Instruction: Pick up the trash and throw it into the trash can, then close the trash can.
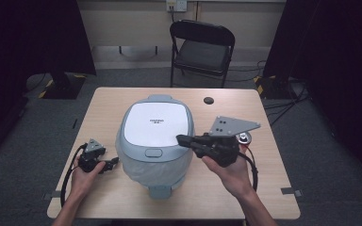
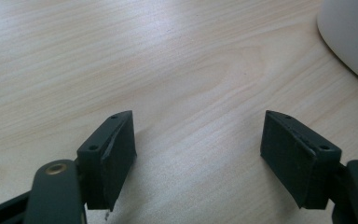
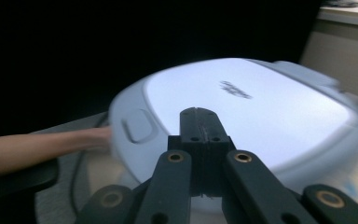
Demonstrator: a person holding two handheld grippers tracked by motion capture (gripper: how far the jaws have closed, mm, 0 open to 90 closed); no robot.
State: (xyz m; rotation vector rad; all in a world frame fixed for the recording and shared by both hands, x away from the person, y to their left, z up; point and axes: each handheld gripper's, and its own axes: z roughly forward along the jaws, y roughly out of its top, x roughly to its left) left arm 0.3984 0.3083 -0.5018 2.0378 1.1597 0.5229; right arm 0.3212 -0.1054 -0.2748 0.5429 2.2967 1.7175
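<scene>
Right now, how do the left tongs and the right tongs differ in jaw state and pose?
The left tongs stand open with bare table between the pads; the right tongs are shut, pads together, holding nothing. The left tongs sit low on the table beside the rice cooker; the right tongs are raised level with the rice cooker's lid, pointing across it. Both are black, hand-held, and trail a cable.

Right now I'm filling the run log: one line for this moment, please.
left gripper: open, empty, low over table | right gripper: shut, empty, above rice cooker lid | lid: closed
</scene>
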